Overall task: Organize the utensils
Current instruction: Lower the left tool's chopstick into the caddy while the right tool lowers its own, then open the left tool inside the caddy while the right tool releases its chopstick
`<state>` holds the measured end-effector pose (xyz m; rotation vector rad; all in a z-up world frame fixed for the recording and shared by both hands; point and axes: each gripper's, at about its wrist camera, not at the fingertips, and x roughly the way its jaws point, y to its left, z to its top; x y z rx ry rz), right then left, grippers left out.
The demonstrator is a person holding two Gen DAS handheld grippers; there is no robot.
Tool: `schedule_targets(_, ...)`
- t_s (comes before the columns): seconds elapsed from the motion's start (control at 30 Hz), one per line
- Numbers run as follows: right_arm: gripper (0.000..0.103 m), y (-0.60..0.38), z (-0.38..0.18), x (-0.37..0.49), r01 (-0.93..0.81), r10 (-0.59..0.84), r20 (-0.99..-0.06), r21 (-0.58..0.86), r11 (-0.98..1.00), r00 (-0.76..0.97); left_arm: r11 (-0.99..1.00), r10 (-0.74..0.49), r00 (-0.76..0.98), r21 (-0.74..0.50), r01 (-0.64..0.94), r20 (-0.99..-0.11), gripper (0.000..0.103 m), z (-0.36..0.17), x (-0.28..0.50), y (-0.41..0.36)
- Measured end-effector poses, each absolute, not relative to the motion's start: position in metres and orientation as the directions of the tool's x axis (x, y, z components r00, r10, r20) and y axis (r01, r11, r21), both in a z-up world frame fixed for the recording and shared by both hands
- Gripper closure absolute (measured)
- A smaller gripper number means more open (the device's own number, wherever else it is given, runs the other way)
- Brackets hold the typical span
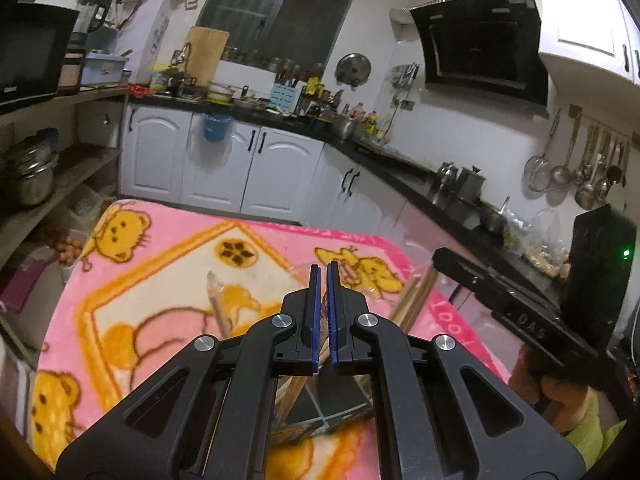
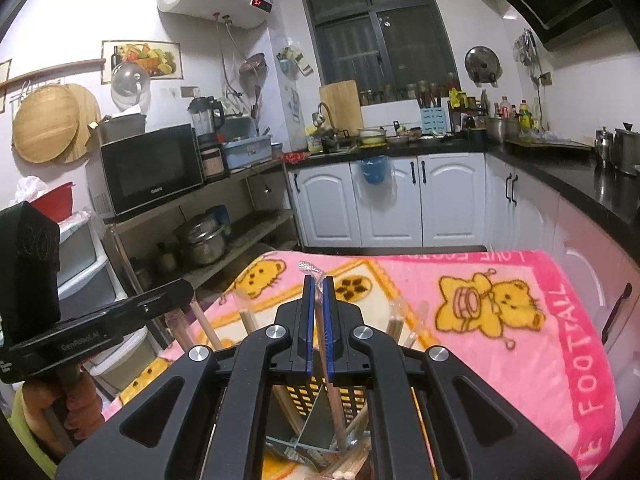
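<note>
Above the divided utensil holder [image 2: 320, 396] on the pink bear blanket [image 2: 520, 344], the right gripper [image 2: 319, 280] pinches a wrapped chopstick [image 2: 320, 320]; the left gripper [image 1: 324, 270] clamps another wrapped chopstick [image 1: 325, 320].

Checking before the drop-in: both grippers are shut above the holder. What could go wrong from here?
1. The right gripper pinches plastic-wrapped chopsticks; the slick wrapper could slip or skew.
2. The holder already has chopsticks leaning outward, which the incoming pair may snag.
3. The holder sits on a soft blanket, so a sideways push from the right or left gripper might tip it.
</note>
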<state>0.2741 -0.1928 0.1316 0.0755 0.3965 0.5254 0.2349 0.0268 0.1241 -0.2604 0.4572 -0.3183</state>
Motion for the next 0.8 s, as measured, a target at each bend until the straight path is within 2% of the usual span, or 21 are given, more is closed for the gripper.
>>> schedule_targets(0.23, 0.097, -0.195, 0.127, 0.277, -0.462, 0.497, -0.372, 0.186, 0.867, 0.784, 0.925, -0.334, 0.848, -0.316, 0.21, -0.412, 0.102, 0.114, 0.238, 0.032)
schedule_targets(0.3, 0.09, -0.197, 0.125, 0.278, -0.457, 0.494, -0.375, 0.189, 0.869, 0.785, 0.926, -0.332, 0.847, -0.316, 0.208, -0.415, 0.102, 0.113, 0.237, 0.033)
schedule_targets(0.43, 0.083, -0.198, 0.125, 0.277, -0.455, 0.492, -0.377, 0.189, 0.87, 0.785, 0.926, -0.324, 0.849, -0.321, 0.196, -0.417, 0.099, 0.112, 0.235, 0.037)
schedule_targets(0.73, 0.066, -0.208, 0.12, 0.27, -0.451, 0.494, -0.383, 0.204, 0.869, 0.78, 0.933, -0.3, 0.856, -0.317, 0.171, -0.421, 0.071, 0.113, 0.227, 0.042)
schedule_targets(0.8, 0.056, -0.209, 0.12, 0.267, -0.451, 0.493, -0.383, 0.201, 0.87, 0.781, 0.929, -0.306, 0.85, -0.33, 0.167, -0.429, 0.059, 0.111, 0.227, 0.044)
